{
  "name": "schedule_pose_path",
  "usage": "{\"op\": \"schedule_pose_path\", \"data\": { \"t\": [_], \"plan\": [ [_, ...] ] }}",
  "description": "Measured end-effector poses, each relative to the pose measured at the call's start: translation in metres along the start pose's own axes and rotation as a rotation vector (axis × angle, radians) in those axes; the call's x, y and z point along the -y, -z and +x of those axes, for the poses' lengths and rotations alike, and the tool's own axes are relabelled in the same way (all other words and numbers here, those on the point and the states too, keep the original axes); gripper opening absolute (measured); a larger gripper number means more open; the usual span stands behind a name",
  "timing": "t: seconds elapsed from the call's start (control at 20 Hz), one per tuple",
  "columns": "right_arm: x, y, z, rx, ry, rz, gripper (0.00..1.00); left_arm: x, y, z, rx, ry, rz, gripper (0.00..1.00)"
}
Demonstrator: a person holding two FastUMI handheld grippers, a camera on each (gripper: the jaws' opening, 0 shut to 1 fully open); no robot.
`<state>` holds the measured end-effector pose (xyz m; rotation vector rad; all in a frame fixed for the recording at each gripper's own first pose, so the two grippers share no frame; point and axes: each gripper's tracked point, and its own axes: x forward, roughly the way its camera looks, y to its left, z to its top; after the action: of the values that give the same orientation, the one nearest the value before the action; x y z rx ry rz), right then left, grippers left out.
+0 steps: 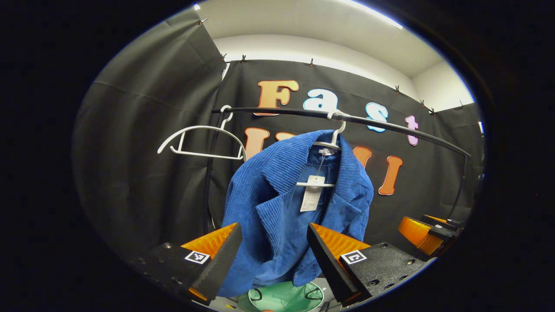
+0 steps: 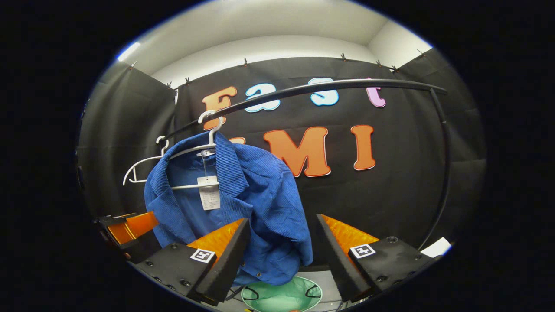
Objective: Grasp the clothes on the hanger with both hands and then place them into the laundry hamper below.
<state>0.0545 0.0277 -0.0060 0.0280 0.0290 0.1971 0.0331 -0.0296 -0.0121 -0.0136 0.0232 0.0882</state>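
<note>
Both grippers [image 1: 274,255] [image 2: 282,255] apart (spread), jacket [image 1: 286,203] ahead.

A staged recording booth, this: black cloth walls [image 2: 412,173] clipped up under a white ceiling [image 1: 312,30], a bare black clothes rail [image 2: 329,86] across twelve o'clock, one spare white hanger [image 1: 199,141] at ten o'clock.

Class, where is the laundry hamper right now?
The green laundry hamper sits low at the bottom centre of the left gripper view, directly beneath the hanging blue jacket, between the open fingers of the left claw.
</note>
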Motion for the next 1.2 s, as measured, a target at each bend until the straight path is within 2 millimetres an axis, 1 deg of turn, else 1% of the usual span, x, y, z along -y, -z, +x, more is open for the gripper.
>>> {"op": "schedule_pose_path", "data": {
  "t": [0.3,0.35,0.4,0.45,0.5,0.55,0.65,0.7,0.75,1.1,1.15,1.2],
  "plan": [
    [-0.023,0.003,0.035,-0.021,-0.151,0.003,0.98,0.004,0.000,0.019,0.012,-0.090,0.026,0.92],
    [-0.027,0.002,0.041,-0.017,-0.175,0.000,0.98,0.004,0.001,0.022,0.015,-0.104,0.026,0.95],
    [-0.031,0.002,0.047,-0.015,-0.197,-0.002,0.98,0.005,0.002,0.025,0.015,-0.116,0.026,0.92],
    [-0.034,0.004,0.052,-0.017,-0.220,-0.001,0.98,0.005,0.004,0.028,0.013,-0.132,0.028,0.95],
    [-0.039,0.006,0.057,-0.024,-0.243,0.002,0.98,0.005,0.006,0.031,0.013,-0.149,0.029,0.95],
    [-0.043,0.009,0.063,-0.033,-0.265,0.006,0.98,0.005,0.006,0.033,0.016,-0.164,0.031,0.92],
    [-0.050,0.014,0.076,-0.047,-0.302,0.017,0.98,0.004,0.007,0.037,0.023,-0.195,0.034,0.92],
    [-0.052,0.016,0.083,-0.053,-0.317,0.020,1.00,0.003,0.009,0.040,0.025,-0.212,0.036,0.92],
    [-0.054,0.019,0.088,-0.057,-0.329,0.019,0.98,0.003,0.010,0.042,0.028,-0.225,0.039,0.92],
    [-0.065,0.038,0.130,-0.085,-0.389,0.007,0.98,-0.008,0.017,0.055,0.029,-0.307,0.031,0.92],
    [-0.067,0.040,0.135,-0.089,-0.400,0.008,1.00,-0.008,0.018,0.057,0.029,-0.312,0.033,0.92],
    [-0.070,0.041,0.140,-0.091,-0.417,0.010,0.98,-0.009,0.019,0.060,0.029,-0.314,0.041,0.95]
  ]
}}
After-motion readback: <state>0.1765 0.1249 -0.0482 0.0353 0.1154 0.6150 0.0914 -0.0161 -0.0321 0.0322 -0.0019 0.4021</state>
